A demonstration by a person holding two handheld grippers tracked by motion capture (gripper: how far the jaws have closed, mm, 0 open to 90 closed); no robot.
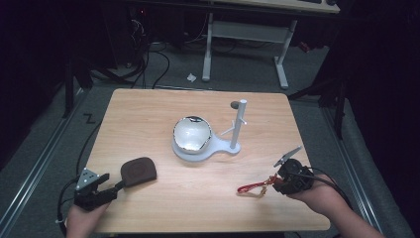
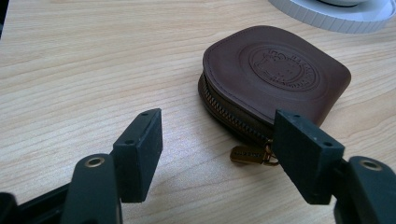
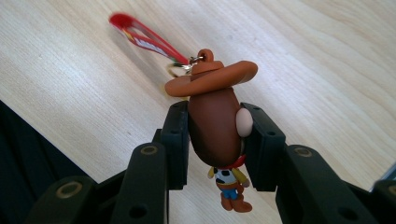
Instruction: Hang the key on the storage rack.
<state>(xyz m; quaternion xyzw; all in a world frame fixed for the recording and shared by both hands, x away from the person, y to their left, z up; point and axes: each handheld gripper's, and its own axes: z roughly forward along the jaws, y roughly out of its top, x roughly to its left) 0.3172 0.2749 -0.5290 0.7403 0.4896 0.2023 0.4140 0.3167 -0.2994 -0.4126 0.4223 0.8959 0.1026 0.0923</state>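
Note:
A brown leather zip pouch lies near the table's front left. My left gripper stands open just in front of it, its right pad beside the brass zip pull, nothing pinched. My right gripper is shut on a cowboy figure keychain with a brown hat. Its red strap hangs out toward the table. The figure is held above the wood at the front right.
A white stand with an upright post and short pegs sits at mid-table, carrying a shiny round bowl. The wooden table has dark floor, cables and desk legs beyond its edges.

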